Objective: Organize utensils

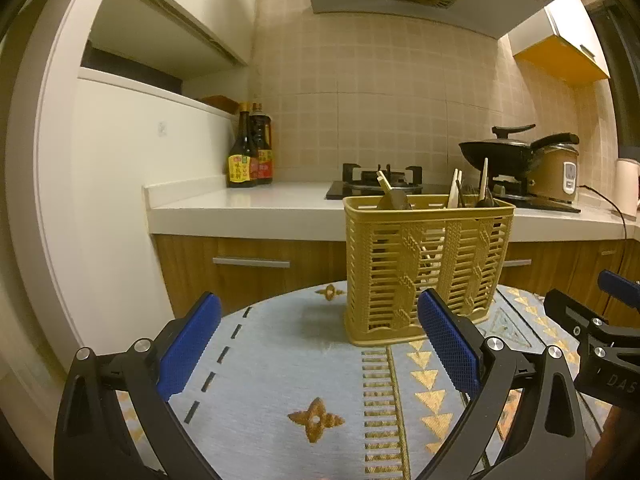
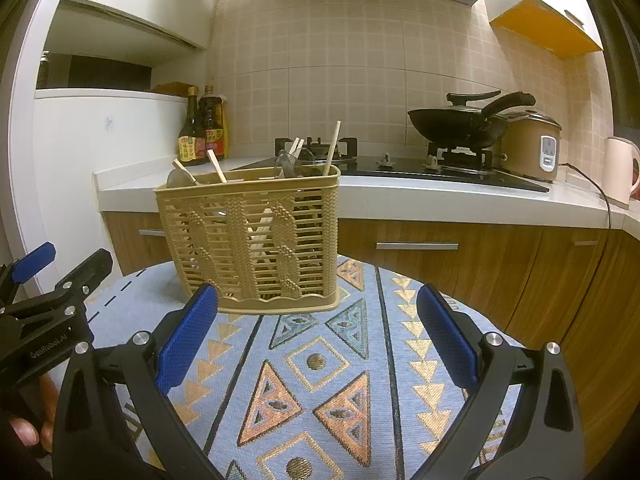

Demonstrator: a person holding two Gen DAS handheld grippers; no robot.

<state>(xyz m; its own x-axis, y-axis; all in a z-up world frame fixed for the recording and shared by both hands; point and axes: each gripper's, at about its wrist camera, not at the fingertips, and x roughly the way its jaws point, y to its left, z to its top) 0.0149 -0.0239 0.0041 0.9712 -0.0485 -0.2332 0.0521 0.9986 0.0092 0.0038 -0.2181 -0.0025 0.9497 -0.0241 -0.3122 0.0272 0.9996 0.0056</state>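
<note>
A tan plastic utensil basket (image 1: 424, 268) (image 2: 252, 240) stands upright at the far side of a round table covered with a blue patterned cloth (image 1: 304, 364) (image 2: 320, 368). Chopsticks (image 2: 332, 148) (image 1: 454, 190) and spoon handles (image 2: 186, 174) (image 1: 394, 198) stick out of its top. My left gripper (image 1: 320, 340) is open just in front of the basket, nothing between its blue pads. My right gripper (image 2: 320, 340) is also open and empty, a little short of the basket. Each gripper shows at the edge of the other's view.
Behind the table runs a white kitchen counter (image 1: 256, 208) with wooden drawers below. On it stand sauce bottles (image 1: 250, 148), a gas hob (image 2: 400, 166) with a black wok (image 2: 460, 120), a rice cooker (image 2: 532, 144) and a kettle (image 2: 620, 170). A hand (image 2: 28, 432) holds the left gripper.
</note>
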